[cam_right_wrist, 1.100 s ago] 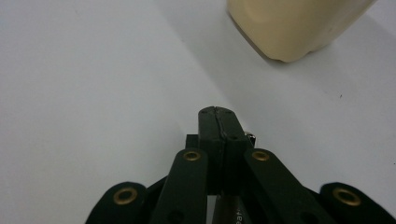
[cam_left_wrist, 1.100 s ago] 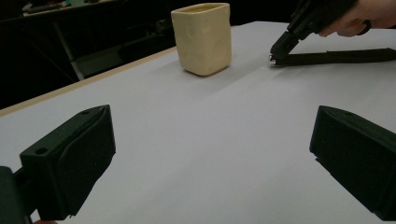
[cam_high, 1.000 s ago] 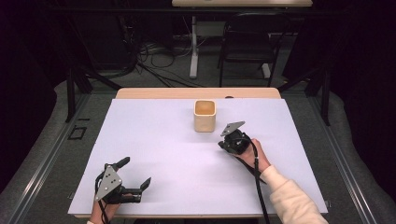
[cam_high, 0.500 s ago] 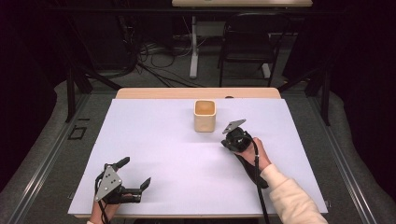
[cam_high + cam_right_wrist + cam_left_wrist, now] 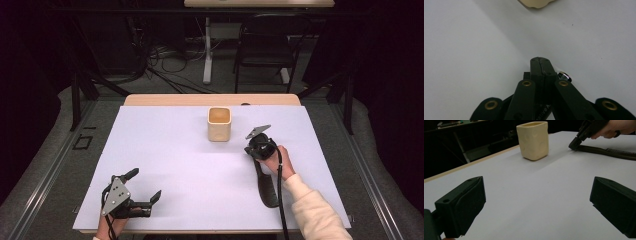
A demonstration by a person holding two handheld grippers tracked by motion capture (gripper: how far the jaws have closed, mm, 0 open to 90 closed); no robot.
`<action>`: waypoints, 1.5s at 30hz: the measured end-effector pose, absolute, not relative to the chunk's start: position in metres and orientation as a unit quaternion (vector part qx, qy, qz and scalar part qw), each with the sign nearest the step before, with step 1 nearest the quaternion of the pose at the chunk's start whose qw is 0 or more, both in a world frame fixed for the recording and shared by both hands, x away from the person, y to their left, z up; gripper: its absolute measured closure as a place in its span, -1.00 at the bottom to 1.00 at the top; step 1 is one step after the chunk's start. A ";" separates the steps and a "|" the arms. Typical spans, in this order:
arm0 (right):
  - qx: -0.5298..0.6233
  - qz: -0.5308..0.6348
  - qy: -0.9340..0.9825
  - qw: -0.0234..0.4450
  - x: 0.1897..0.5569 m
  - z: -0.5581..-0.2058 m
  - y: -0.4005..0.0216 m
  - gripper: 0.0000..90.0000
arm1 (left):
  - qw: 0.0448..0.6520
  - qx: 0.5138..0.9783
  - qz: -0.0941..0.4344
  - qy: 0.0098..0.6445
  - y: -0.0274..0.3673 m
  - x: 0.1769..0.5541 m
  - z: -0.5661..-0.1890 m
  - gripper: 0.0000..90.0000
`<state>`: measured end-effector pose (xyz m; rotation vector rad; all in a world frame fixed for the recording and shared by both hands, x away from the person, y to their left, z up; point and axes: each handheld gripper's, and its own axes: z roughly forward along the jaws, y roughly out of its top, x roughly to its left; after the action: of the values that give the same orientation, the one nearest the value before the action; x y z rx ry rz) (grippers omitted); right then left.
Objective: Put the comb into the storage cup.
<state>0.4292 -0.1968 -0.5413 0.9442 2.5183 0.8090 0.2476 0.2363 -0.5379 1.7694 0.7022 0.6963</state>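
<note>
A cream square cup (image 5: pixel 219 124) stands upright in the far middle of the white table (image 5: pixel 190 165); it is also in the left gripper view (image 5: pixel 532 140) and at the top edge of the right gripper view (image 5: pixel 536 3). My right gripper (image 5: pixel 255 156) is to the right of the cup, tip down on the table, shut on one end of a long black comb-like piece (image 5: pixel 267 187) that lies flat toward the person. The toothed piece (image 5: pixel 609 151) and the right gripper's tip (image 5: pixel 574 145) show at the upper right of the left gripper view. My left gripper (image 5: pixel 145 184) rests open at the near left, nothing between its fingers.
A wooden strip (image 5: pixel 165 100) runs along the table's far edge. Beyond it stand a dark chair (image 5: pixel 265 50), a table leg and loose cables on the floor. A light sleeve (image 5: pixel 315 215) comes in at the near right.
My right gripper has slid a little to the right, away from the cup, with the black piece trailing. The left gripper has stayed put.
</note>
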 end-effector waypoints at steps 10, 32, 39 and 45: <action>0.353 0.273 0.878 0.171 0.432 -0.541 -0.212 1.00 | 0.528 0.741 0.292 0.294 0.236 0.248 -0.538 -0.99; 0.388 0.251 0.871 0.166 0.427 -0.537 -0.246 1.00 | 0.526 0.741 0.296 0.294 0.237 0.247 -0.537 -0.99; 0.397 0.241 0.871 0.158 0.424 -0.538 -0.252 1.00 | 0.526 0.741 0.298 0.294 0.237 0.247 -0.537 -0.99; 0.404 0.231 0.871 0.157 0.418 -0.537 -0.255 1.00 | 0.526 0.740 0.299 0.293 0.238 0.246 -0.537 -0.99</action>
<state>0.4185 -0.2552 -0.5374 1.1575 2.4928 0.6598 0.2463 0.2376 -0.5368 1.7710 0.7016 0.7153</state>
